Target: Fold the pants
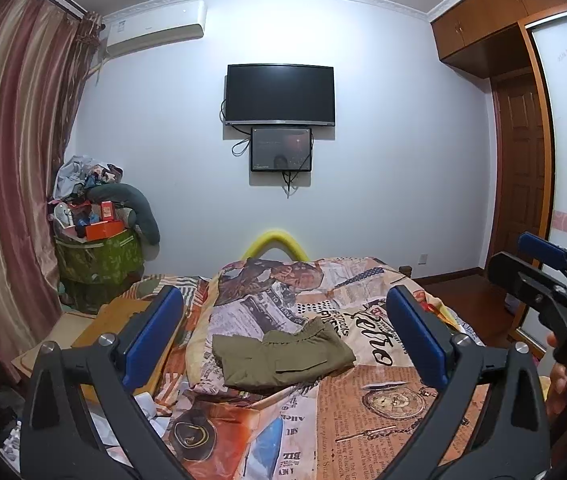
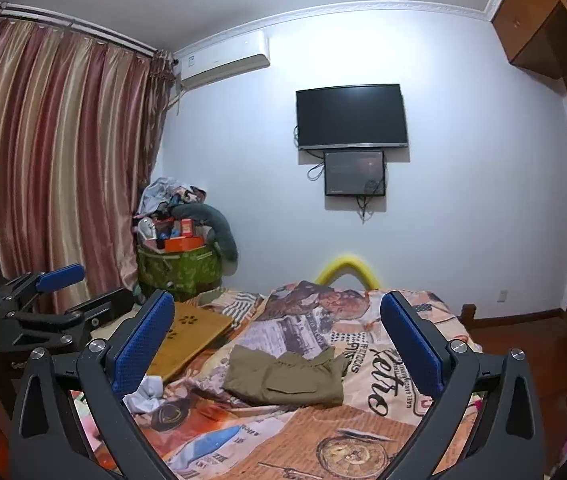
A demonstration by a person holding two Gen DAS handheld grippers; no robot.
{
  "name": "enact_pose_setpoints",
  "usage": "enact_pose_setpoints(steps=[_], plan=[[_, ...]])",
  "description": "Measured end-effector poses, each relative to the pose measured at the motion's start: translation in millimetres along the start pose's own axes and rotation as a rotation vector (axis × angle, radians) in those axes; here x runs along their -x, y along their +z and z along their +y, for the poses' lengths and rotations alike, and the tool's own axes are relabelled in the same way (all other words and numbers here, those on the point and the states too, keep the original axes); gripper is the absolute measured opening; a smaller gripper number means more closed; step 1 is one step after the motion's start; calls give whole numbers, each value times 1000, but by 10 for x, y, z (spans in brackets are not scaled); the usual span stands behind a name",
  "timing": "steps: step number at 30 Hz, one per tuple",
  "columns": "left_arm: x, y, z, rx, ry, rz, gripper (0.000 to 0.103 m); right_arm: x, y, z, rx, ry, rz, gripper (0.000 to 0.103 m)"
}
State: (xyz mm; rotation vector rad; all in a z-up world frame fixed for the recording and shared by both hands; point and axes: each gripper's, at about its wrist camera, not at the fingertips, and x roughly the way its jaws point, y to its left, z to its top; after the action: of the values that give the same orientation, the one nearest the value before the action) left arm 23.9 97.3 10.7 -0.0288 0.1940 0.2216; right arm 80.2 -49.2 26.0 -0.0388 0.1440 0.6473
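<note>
The left tool (image 1: pixel 283 336) stands with its blue pads spread as wide as they go and nothing between them; the right tool (image 2: pixel 277 344) is the same, wide apart and empty. Both hang back from the bed (image 1: pixel 395 408), pointing nearly level across it, clear of any cloth.

Ahead of them the pants (image 1: pixel 283 354) lie on the printed bedspread as a compact olive packet, waistband ruffle uppermost at the far edge and a pocket flap facing the viewer. The layers look stacked and squared, so the folding itself seems done and this looks like the letting-go step. A next move, if any, calls only for tidying: pinching a loose corner or pressing the stack flat without dragging the layers apart.

To the left of the pants, a flat wooden board (image 2: pixel 191 332) lies on the bed. Beyond the bed, by the curtain (image 2: pixel 55 152), a green fabric bin (image 2: pixel 179 268) is heaped with boxes, clothes and a grey bolster spilling over its rim
</note>
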Motion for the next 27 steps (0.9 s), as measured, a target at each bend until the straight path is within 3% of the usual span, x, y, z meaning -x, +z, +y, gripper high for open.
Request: enact_pose_setpoints(steps=[27], plan=[[-99,-64,-36,15,7,23,103,27,-138,-92,-38,-11,55,102]])
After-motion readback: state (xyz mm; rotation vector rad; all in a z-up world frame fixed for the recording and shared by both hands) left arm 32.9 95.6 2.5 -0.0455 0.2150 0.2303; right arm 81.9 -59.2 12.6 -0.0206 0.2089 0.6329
